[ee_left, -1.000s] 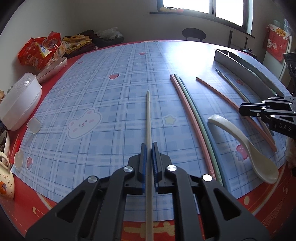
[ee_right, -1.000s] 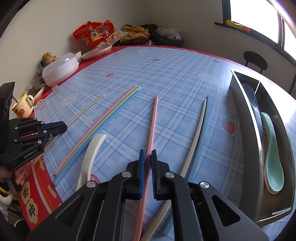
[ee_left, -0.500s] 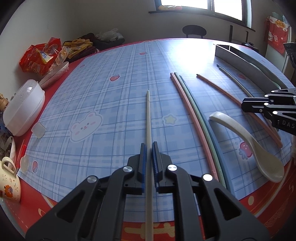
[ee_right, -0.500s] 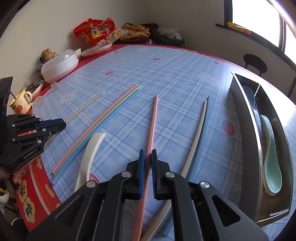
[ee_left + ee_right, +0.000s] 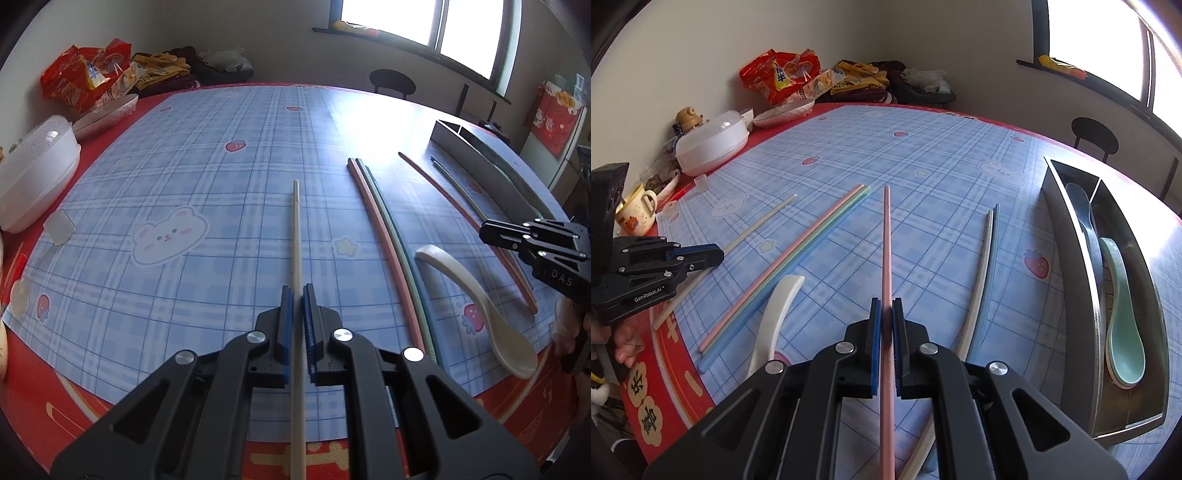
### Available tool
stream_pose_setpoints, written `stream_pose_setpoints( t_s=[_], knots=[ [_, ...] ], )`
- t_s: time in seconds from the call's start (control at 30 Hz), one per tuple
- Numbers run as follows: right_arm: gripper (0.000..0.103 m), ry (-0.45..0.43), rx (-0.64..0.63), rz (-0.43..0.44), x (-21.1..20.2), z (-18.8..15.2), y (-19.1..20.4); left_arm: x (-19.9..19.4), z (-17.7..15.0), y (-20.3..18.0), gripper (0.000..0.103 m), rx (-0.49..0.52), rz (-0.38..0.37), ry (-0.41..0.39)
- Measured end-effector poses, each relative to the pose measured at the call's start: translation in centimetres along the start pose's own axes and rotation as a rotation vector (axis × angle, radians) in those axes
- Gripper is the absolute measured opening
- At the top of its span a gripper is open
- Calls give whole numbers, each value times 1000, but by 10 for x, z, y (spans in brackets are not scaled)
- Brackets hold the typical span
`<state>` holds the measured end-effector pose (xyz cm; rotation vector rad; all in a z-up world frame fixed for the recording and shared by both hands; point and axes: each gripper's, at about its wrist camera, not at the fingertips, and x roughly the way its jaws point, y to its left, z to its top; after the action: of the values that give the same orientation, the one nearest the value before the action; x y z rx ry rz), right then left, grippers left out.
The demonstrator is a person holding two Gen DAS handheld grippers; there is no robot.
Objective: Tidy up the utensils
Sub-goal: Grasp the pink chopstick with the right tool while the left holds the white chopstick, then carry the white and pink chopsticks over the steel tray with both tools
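My left gripper is shut on a cream chopstick that points straight ahead over the blue plaid mat. My right gripper is shut on a pink chopstick, which also points forward. Between the two lie a pink, green and blue set of chopsticks and a white spoon. A white and blue pair of chopsticks lies right of the pink one. The metal tray at the right holds a green spoon and a blue spoon. The other gripper shows at the edge of each wrist view.
A white lidded container, snack bags, a plate and a mug crowd the far left of the round red table. The table's near edge runs just below both grippers. A black stool stands behind the table.
The left wrist view has rolled a little, so the table now looks tilted. Both grippers have stayed shut on their chopsticks and kept their places.
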<state>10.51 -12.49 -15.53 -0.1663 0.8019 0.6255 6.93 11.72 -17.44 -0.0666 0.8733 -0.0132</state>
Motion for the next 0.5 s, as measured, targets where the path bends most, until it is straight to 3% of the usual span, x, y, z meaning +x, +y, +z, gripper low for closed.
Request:
stream_pose_setpoints(
  t_s=[0.5],
  knots=[
    [6, -53, 63, 73, -10, 0, -16, -18, -2, 35, 10, -177, -129, -103]
  ],
)
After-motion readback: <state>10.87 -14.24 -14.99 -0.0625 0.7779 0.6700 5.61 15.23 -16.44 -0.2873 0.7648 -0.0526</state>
